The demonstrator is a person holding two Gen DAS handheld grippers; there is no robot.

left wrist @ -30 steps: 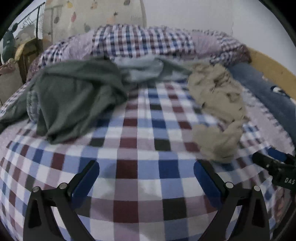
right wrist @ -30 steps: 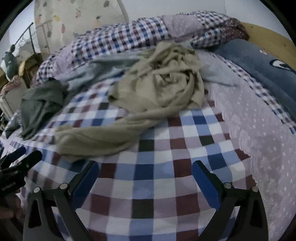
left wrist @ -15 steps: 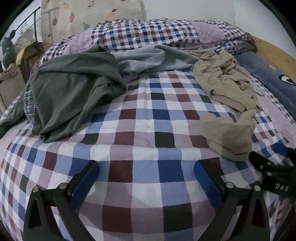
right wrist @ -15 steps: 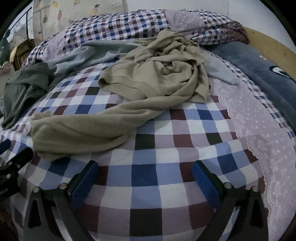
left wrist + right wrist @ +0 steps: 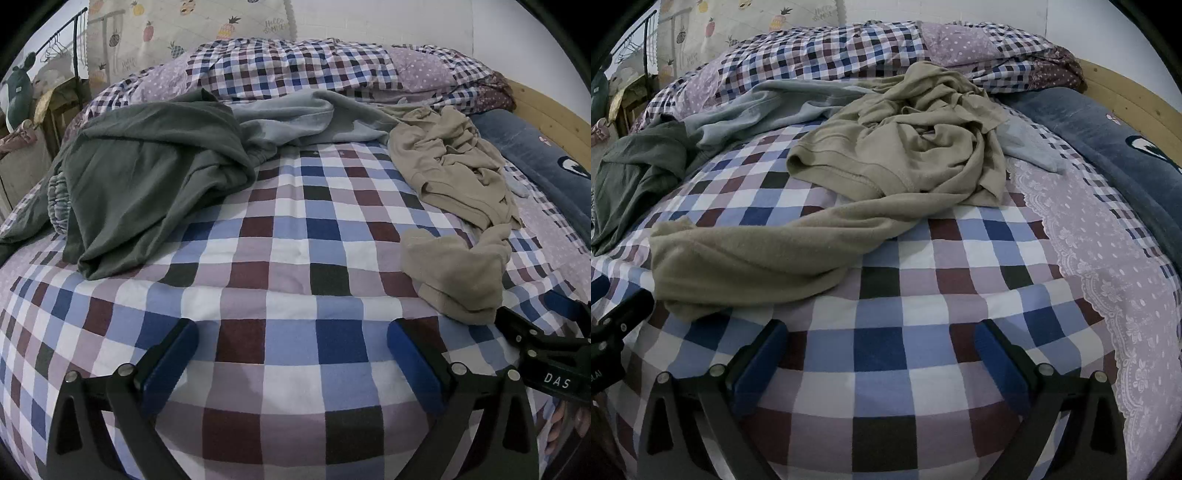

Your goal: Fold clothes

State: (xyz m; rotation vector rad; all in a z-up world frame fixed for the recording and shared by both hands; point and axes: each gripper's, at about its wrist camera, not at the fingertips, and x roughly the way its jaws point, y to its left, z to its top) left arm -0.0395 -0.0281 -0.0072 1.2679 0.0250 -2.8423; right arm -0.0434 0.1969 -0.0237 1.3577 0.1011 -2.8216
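**Tongs poised over unsorted laundry as folding has yet to begin**

We hold both tongs low over the near end of a checked bed (image 5: 288, 258), and neither has anything between its blue pads. The left tongs (image 5: 291, 354) stand wide apart, as do the right tongs (image 5: 879, 350). Three garments lie crumpled ahead of us, none folded. The beige garment (image 5: 886, 177) sprawls just beyond the right tongs, one long sleeve trailing toward their left side; from the left tongs the same piece sits ahead and to the right. The dark green garment (image 5: 147, 184) is heaped ahead and left of the left tongs, and a pale grey-blue garment (image 5: 306, 118) lies farther off, between the other two, near the bunched quilt (image 5: 295, 70). We judge this the opening step: choosing a piece. The beige sleeve is nearest, so the next move likely calls for both tongs to reach forward, pinch the fabric at two points and spread it flat on the open checks.
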